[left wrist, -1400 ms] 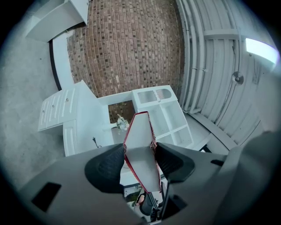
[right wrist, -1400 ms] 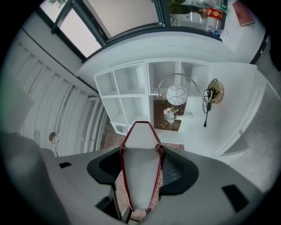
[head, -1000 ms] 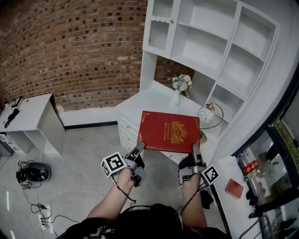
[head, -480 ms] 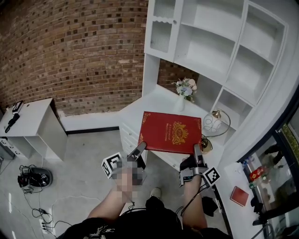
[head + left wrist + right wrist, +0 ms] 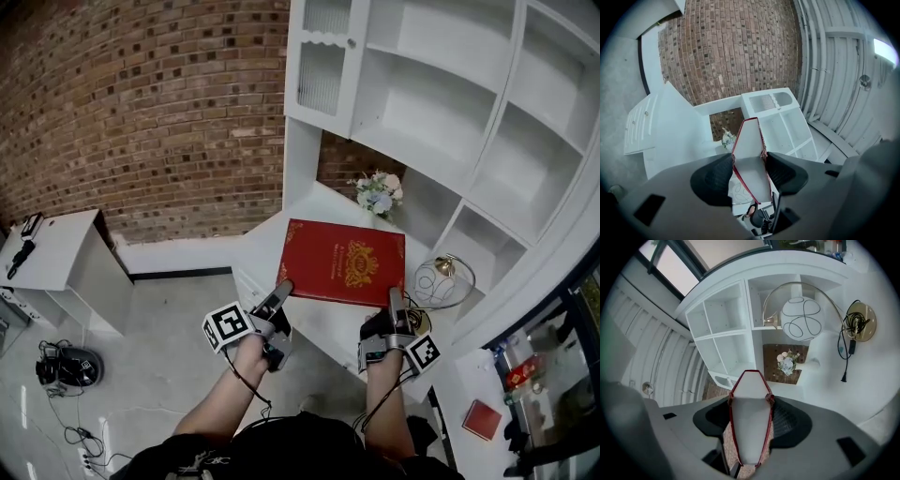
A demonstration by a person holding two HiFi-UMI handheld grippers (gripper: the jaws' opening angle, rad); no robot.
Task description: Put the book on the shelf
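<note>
A large red book (image 5: 344,263) with a gold emblem on its cover is held flat in the air above the white desk (image 5: 281,228). My left gripper (image 5: 281,290) is shut on its near left corner, and my right gripper (image 5: 396,298) is shut on its near right edge. In the left gripper view the book's white page edge (image 5: 751,159) runs between the dark pads. The right gripper view shows the same edge (image 5: 750,420) clamped between its pads. The white shelf unit (image 5: 450,103) with open compartments rises behind the desk.
A vase of flowers (image 5: 379,195) stands at the back of the desk. A white globe lamp (image 5: 439,277) sits at the desk's right. A small white table (image 5: 58,253) stands at the left on the floor, with cables and a device (image 5: 61,368) below it.
The book and both grippers have stayed nearly where they were in the picture. The view has tilted, so the shelf unit and desk sit closer and higher around the book.
</note>
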